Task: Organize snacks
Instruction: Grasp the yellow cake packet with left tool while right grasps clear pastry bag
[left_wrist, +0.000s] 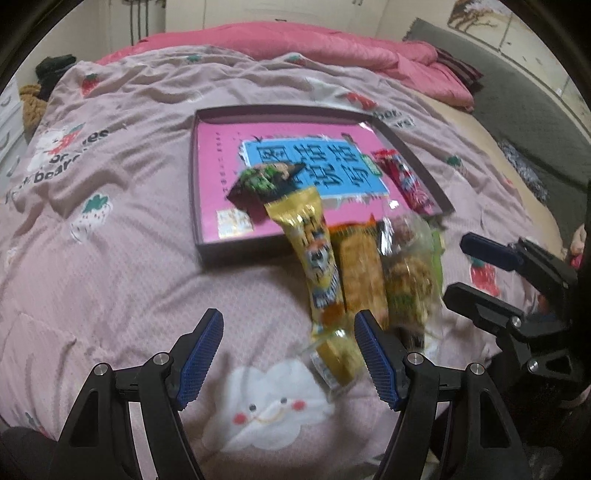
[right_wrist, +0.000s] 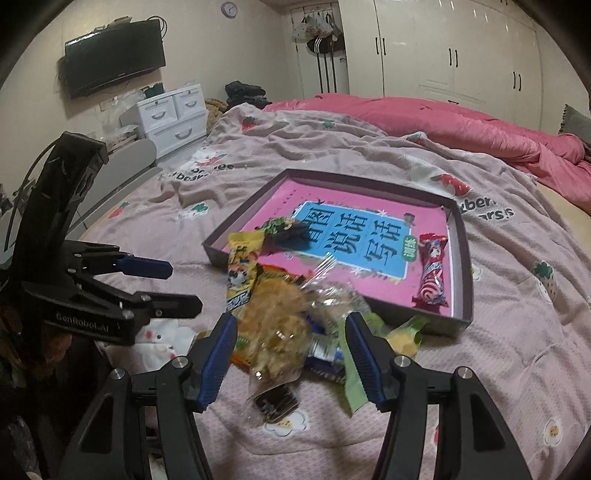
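A shallow dark box tray (left_wrist: 195, 177) (right_wrist: 463, 258) lies on the bed with a pink book as its floor. A red snack stick (left_wrist: 404, 181) (right_wrist: 432, 273) and a dark green packet (left_wrist: 266, 181) (right_wrist: 284, 232) lie inside it. A long yellow packet (left_wrist: 314, 251) (right_wrist: 240, 273) leans over the tray's front rim. Beside it are an orange biscuit pack (left_wrist: 360, 273) and a clear crinkly bag (left_wrist: 410, 280) (right_wrist: 277, 325). My left gripper (left_wrist: 290, 354) (right_wrist: 184, 288) is open, the yellow packet's near end by its right finger. My right gripper (right_wrist: 291, 354) (left_wrist: 454, 266) is open at the pile, pads apart from the clear bag.
The pink strawberry-print bedspread (left_wrist: 110, 192) covers the bed, with a rolled pink quilt (right_wrist: 461, 122) behind. A small dark packet (right_wrist: 275, 402) and green wrappers (right_wrist: 406, 332) lie near my right fingers. White drawers (right_wrist: 173, 114) and a wall TV (right_wrist: 114, 55) stand beyond the bed.
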